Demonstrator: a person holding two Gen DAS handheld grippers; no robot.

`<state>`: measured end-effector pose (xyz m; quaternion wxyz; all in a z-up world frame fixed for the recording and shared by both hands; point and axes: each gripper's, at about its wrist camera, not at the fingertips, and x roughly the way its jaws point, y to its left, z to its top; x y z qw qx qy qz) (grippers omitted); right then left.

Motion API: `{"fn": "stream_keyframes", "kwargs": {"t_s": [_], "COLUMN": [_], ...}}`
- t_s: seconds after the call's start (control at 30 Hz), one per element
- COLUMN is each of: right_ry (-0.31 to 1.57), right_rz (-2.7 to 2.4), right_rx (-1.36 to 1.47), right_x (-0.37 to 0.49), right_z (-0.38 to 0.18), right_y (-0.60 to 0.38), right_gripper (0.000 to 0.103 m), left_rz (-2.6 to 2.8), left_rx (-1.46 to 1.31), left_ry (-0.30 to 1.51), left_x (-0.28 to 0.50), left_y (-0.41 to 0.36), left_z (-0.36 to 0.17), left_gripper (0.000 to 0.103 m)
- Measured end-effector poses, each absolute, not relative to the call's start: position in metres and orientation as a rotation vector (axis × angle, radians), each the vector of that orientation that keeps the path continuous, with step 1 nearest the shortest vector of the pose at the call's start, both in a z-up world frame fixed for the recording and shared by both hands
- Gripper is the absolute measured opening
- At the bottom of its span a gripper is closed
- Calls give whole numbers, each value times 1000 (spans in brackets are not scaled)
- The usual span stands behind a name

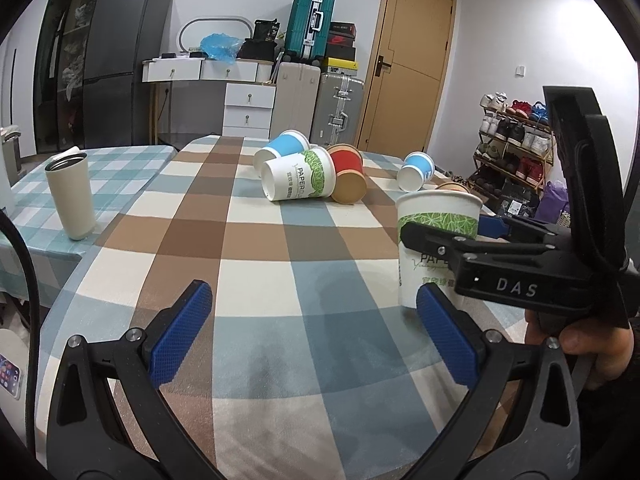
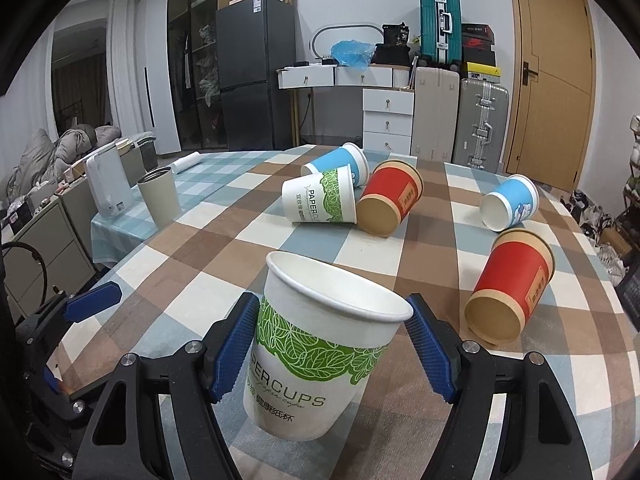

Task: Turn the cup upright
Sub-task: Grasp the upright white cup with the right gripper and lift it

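A white paper cup with a green leaf band [image 2: 320,344] stands mouth up on the checked tablecloth [image 2: 224,264], between the blue pads of my right gripper [image 2: 332,348]. The left pad touches the cup; the right pad shows a thin gap, so the grip is unclear. The same cup shows in the left wrist view [image 1: 436,240] with the right gripper around it. My left gripper [image 1: 316,336] is open and empty, low over the cloth, left of that cup.
Several cups lie on their sides further back: a white-green one [image 2: 320,200], two blue ones [image 2: 344,162] [image 2: 508,206], two red ones [image 2: 390,204] [image 2: 512,284]. A grey tumbler [image 1: 70,196] stands upright on the left table.
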<state>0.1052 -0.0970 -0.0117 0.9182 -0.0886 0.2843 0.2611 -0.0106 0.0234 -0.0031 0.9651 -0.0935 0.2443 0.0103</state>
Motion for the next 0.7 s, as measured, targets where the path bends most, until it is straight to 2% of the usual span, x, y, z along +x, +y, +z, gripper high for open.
{"fn": "stream_keyframes", "kwargs": {"t_s": [0.7], "right_ry": [590], "right_rz": [599], "right_rx": [-230], "right_x": [91], "right_z": [-17], "right_y": [-104], "right_gripper": [76], "left_rz": [-8], "left_rx": [-173], "left_ry": [477], "left_x": [-5], "left_y": [17], "left_z": [-2], "left_gripper": [102]}}
